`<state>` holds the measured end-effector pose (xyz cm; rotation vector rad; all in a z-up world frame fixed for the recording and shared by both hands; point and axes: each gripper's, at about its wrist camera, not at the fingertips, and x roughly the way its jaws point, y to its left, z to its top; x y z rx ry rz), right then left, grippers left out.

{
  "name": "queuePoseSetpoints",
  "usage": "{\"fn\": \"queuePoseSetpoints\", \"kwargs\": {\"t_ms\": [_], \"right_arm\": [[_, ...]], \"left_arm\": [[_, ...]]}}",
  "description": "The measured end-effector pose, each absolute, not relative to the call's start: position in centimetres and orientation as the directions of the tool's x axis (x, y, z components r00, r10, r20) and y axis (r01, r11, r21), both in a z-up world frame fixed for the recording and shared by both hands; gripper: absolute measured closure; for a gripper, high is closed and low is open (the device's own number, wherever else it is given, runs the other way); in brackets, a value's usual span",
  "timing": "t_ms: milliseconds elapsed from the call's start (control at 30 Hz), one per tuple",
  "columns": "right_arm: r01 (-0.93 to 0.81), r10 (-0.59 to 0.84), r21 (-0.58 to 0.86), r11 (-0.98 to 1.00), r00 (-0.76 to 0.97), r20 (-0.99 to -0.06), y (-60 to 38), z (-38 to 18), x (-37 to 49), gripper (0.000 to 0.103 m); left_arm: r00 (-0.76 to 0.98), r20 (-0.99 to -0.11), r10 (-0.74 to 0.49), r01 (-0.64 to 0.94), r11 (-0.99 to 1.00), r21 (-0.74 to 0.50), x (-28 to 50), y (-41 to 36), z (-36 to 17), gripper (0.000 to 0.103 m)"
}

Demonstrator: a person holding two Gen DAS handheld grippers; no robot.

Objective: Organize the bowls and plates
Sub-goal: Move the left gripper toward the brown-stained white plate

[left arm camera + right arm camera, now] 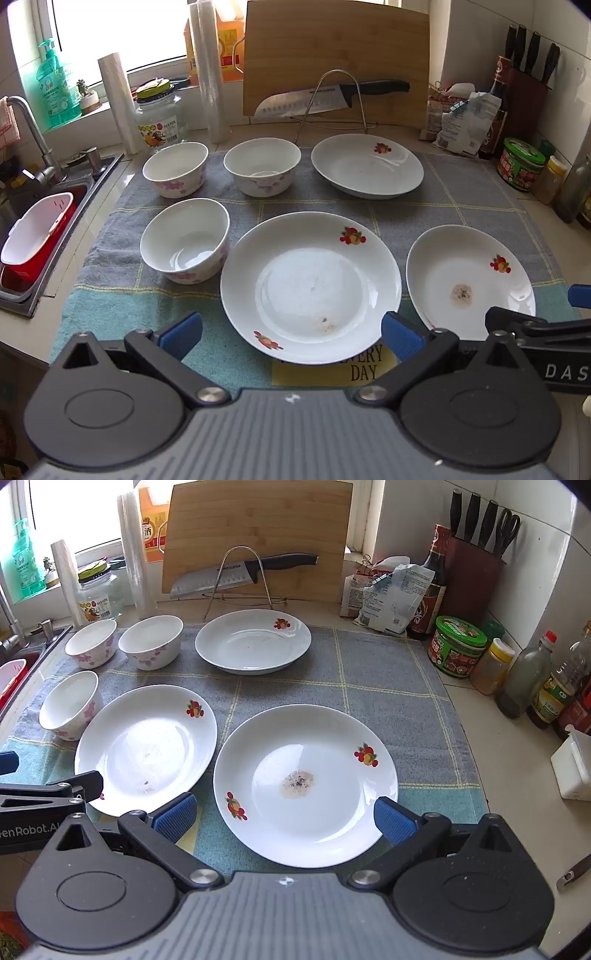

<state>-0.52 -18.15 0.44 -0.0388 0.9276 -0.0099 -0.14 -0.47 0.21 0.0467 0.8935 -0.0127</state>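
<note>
Three white plates with fruit motifs lie on a checked cloth (461,192): a near middle plate (310,286), a near right plate (469,280) with a brown stain, and a far plate (365,164). Three white floral bowls stand to the left: two at the back (175,168) (262,164) and one nearer (184,238). My left gripper (291,334) hangs open over the near edge of the middle plate, holding nothing. My right gripper (284,818) is open over the near edge of the stained plate (304,782), holding nothing.
A sink (33,229) with a red-and-white basket lies to the left. A cutting board (336,59) and a knife (332,98) on a wire rack stand behind the cloth. Jars and bottles (524,672) and a knife block (472,572) line the right side.
</note>
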Motion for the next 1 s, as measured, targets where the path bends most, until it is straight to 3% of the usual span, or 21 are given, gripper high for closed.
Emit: {"fn": "queuePoseSetpoints", "kwargs": {"t_ms": [1000], "right_arm": [[-0.008,-0.025,-0.038,0.999,0.606,-0.795,-18.58,0.33,-0.64,0.0]], "left_arm": [[0.628,-0.778,0.009,0.03,0.999,0.035,-0.13,-0.31,0.28,0.001]]}}
